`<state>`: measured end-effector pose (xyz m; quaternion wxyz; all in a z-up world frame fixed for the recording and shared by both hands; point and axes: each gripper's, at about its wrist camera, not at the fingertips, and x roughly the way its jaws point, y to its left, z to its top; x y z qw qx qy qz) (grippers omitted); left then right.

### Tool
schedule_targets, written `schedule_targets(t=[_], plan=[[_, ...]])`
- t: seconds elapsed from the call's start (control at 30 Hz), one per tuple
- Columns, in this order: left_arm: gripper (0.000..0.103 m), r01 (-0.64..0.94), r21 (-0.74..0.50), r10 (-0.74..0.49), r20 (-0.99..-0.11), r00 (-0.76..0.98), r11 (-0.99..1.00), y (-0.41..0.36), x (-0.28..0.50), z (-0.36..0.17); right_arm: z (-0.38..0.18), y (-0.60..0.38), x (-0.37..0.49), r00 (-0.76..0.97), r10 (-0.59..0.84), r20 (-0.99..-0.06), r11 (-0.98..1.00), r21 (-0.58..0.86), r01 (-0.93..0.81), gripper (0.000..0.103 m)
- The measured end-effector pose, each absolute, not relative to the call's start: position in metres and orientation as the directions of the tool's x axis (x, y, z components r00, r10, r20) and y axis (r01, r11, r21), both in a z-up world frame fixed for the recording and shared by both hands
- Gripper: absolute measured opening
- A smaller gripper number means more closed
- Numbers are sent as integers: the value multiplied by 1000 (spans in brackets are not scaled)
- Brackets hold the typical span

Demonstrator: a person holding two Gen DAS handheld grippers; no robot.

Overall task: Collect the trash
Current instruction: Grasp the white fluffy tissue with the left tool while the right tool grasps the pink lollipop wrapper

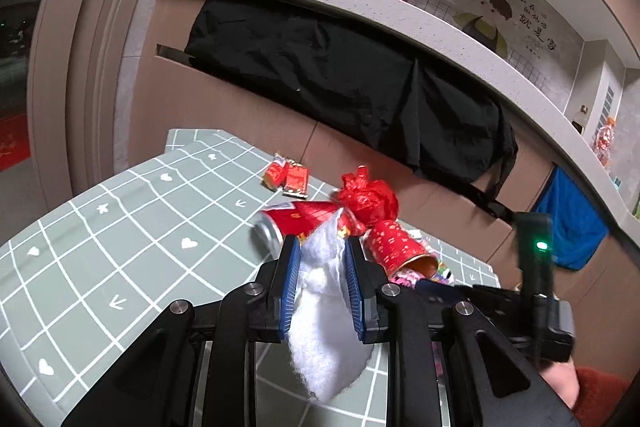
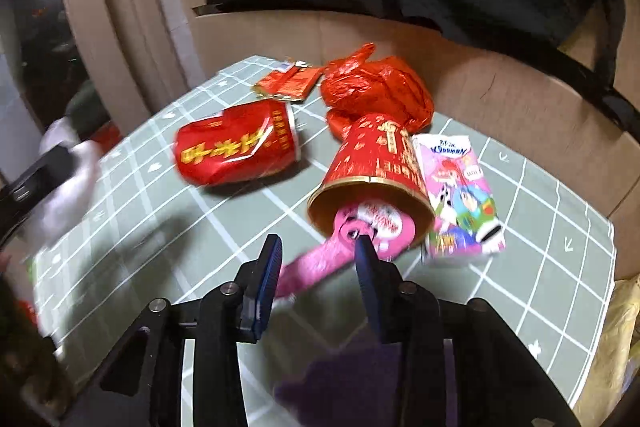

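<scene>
Up front, the left gripper [image 1: 322,251] is squeezing one white fluffy wad of cotton [image 1: 326,323] over the green grid-patterned tablecloth [image 1: 120,227], with two flattened red wrappers [image 1: 285,179] lying beyond; meanwhile, the right gripper [image 2: 318,255] is hanging spread apart before one red paper cup [image 2: 374,163], one crushed red can [image 2: 236,147], one crumpled red bag [image 2: 376,87], one pink carton [image 2: 460,195]

Grey-green tablecloth [image 2: 540,227] with white grid, red-and-gold can [image 2: 236,147], red cup [image 2: 376,155], pink carton [image 2: 460,199], white tissue [image 1: 324,307].
</scene>
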<state>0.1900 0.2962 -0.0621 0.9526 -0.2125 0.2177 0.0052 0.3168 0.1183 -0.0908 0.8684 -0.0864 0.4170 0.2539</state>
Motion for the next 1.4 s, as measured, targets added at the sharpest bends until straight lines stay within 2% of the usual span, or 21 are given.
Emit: schedule_targets(t=[0.33,0.53,0.63,0.9,0.97,1.03,1.1,1.4], plan=[[24,-106,-448,-100,-412,906,888,308,187,-65,-110,82,312,507,234,-829,874,-49,-484,27],[24,-85,-443,-120,-414,902,893,301,190,-64,-86,65,310,520,373,-769,877,108,-469,30],[24,-86,-443,-122,-420,899,892,301,192,-64,-82,84,312,506,407,-761,861,135,-490,30],[24,-104,-440,-111,-435,893,892,307,189,-65,-115,114,341,421,380,-823,892,207,-401,30],[24,-111,-445,-108,-438,892,889,309,189,-67,-112,110,339,444,384,-810,891,200,-407,31],[24,-111,-452,-113,-440,891,885,309,190,-68,-113,105,338,426,400,-812,880,209,-427,29],[24,-104,-453,-121,-440,890,885,307,190,-68,-110,97,333,419,411,-810,871,213,-442,15],[24,-64,-443,-155,-441,884,894,288,195,-63,-96,40,303,405,418,-813,853,198,-482,15]])
